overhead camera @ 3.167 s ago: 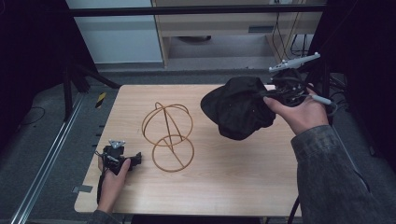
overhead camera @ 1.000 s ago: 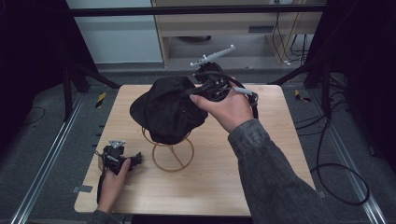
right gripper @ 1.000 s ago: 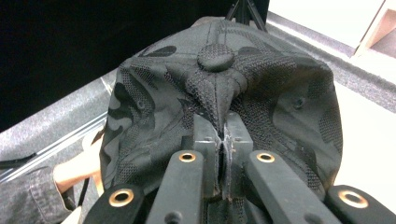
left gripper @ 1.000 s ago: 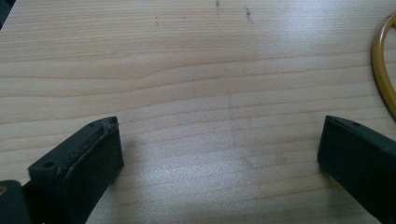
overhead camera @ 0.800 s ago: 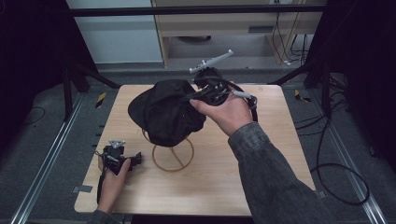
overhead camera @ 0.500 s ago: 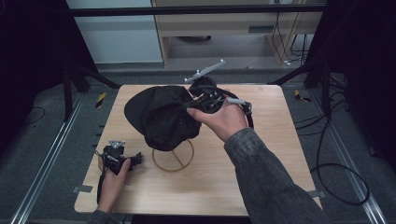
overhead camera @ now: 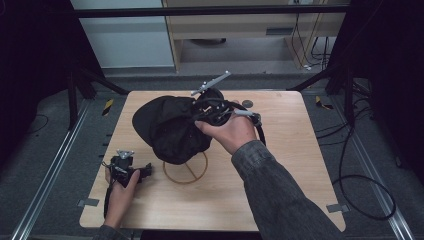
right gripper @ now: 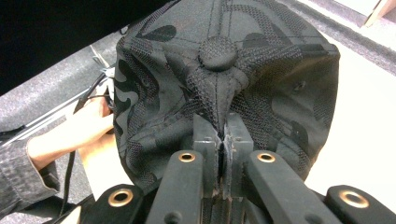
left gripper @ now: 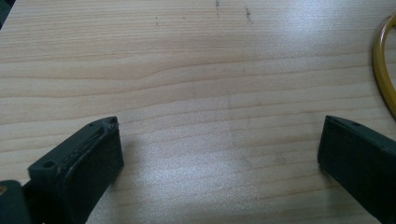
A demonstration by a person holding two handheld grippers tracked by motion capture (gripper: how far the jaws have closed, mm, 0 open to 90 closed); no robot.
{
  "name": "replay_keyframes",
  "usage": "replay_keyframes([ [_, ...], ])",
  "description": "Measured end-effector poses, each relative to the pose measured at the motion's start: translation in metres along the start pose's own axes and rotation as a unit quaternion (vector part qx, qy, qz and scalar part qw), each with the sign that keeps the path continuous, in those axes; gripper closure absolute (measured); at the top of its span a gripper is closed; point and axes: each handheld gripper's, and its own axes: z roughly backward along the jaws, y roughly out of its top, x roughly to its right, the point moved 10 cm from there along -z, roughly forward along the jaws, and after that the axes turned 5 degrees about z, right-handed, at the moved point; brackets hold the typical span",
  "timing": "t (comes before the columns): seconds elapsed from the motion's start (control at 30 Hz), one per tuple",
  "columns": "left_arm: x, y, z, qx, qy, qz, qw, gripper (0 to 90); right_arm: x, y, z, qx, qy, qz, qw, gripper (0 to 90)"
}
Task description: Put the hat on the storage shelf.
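Over the wire stand (overhead camera: 186, 170): black cap (overhead camera: 170, 127), draped on its upper loops, not yet let go. Pinched tight at the crown fabric by right gripper (right gripper: 223, 140). Still to do: settling and release. Off at the table (overhead camera: 295, 165) edge: left gripper (left gripper: 219, 158), wide open, empty.

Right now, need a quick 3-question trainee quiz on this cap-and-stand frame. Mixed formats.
1. True or false: the right gripper is shut on the black cap.
2. Multiple choice: the left gripper is A) shut on the cap, B) open above bare table, C) clamped on the wire stand.
3. Short answer: which part of the wire stand shows below the cap in the high view?

Key: 1 true, the jaws pinch the fabric near the crown button. 2 B. 3 its round base ring on the table.
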Motion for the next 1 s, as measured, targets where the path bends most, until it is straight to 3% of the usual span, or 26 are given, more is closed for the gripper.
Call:
replay_keyframes([
  [0.67, 0.0003, 0.0001, -0.0001, 0.000, -0.001, -0.001, 1.0000, 0.0, 0.0050, 0.0063, -0.0080, -0.005, 0.001, -0.009, 0.9999, 83.1],
  [1.0, 0.0003, 0.0001, -0.0001, 0.000, -0.001, -0.001, 1.0000, 0.0, 0.0057, 0.0075, -0.0079, -0.005, 0.004, -0.008, 0.9999, 76.4],
])
